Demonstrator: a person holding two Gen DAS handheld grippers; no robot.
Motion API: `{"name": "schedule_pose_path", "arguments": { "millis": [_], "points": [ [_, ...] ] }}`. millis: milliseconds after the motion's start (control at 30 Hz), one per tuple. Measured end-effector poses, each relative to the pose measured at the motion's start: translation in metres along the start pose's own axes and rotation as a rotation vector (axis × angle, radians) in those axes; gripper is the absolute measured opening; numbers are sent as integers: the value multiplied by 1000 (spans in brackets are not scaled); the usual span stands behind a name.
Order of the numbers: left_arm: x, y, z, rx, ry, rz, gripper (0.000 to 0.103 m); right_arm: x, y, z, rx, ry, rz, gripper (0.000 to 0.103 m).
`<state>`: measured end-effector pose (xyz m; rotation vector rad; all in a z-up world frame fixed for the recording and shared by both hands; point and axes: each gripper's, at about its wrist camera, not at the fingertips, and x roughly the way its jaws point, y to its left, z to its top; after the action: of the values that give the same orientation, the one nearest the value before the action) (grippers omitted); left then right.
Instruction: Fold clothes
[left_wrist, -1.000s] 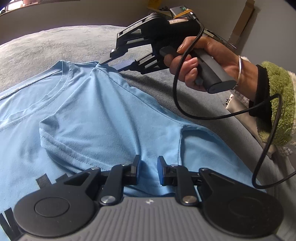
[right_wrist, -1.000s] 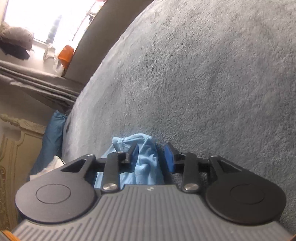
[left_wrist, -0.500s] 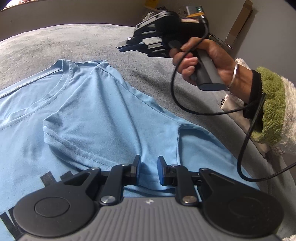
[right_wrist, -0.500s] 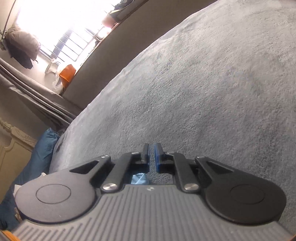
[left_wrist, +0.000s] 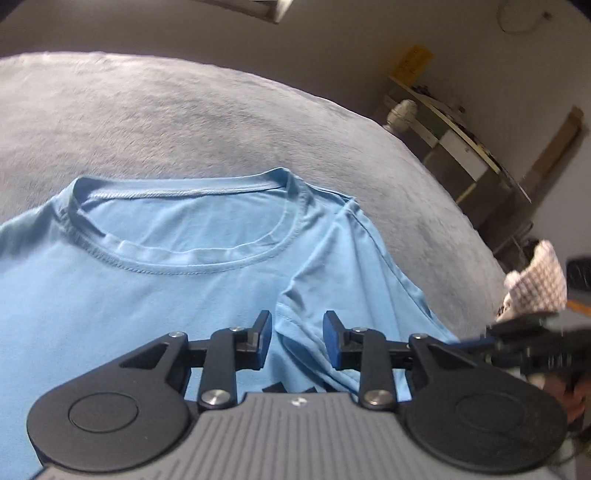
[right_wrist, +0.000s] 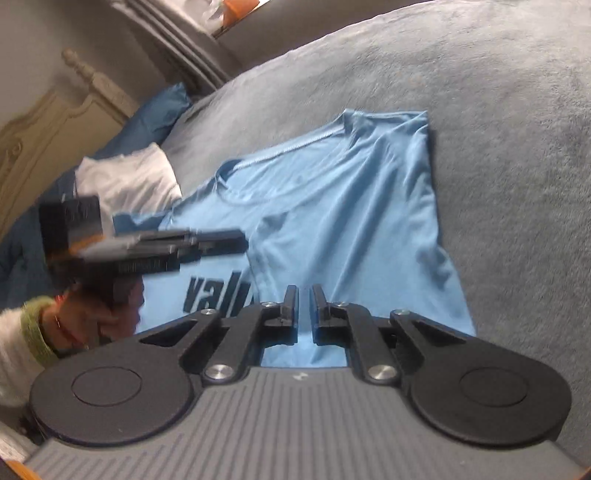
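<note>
A light blue T-shirt (left_wrist: 155, 280) with black lettering lies front up on the grey blanket (left_wrist: 184, 122), collar away from me. Its right sleeve (left_wrist: 343, 266) is folded in over the chest. My left gripper (left_wrist: 297, 338) hovers just above that sleeve's hem; its jaws are opening and the pads do not press the cloth. My right gripper (right_wrist: 304, 306) is shut with nothing in it, above the shirt's (right_wrist: 332, 206) lower right part. Each gripper also shows blurred in the other's view: the right gripper (left_wrist: 491, 347) at the shirt's edge, the left gripper (right_wrist: 221, 242) in a hand with a green-cuffed sleeve.
A white pillow (right_wrist: 125, 177), a blue pillow (right_wrist: 159, 114) and a cream headboard (right_wrist: 48, 125) lie beyond the shirt on the left. A shelf unit (left_wrist: 443, 125) stands off the bed's far right corner, with a checked cloth (left_wrist: 535, 280) near the edge. Bare blanket (right_wrist: 498, 147) surrounds the shirt.
The right gripper let go of the shirt's shoulder, shut and swung back to the near side. The left gripper shifted along the shirt and its jaws widened off the cloth.
</note>
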<state>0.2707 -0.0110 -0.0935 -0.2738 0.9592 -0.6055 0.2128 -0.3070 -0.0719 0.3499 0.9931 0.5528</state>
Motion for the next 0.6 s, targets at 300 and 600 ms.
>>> {"name": "schedule_pose_path", "arguments": {
  "millis": [300,600],
  "points": [
    [-6,46,4,-356,-39,-55,30,51,114,-22,-652,-68,-242,27],
    [-34,54,2,-411,-98,-67,37,100,81,17,-454,-101,-270,4]
  ]
}}
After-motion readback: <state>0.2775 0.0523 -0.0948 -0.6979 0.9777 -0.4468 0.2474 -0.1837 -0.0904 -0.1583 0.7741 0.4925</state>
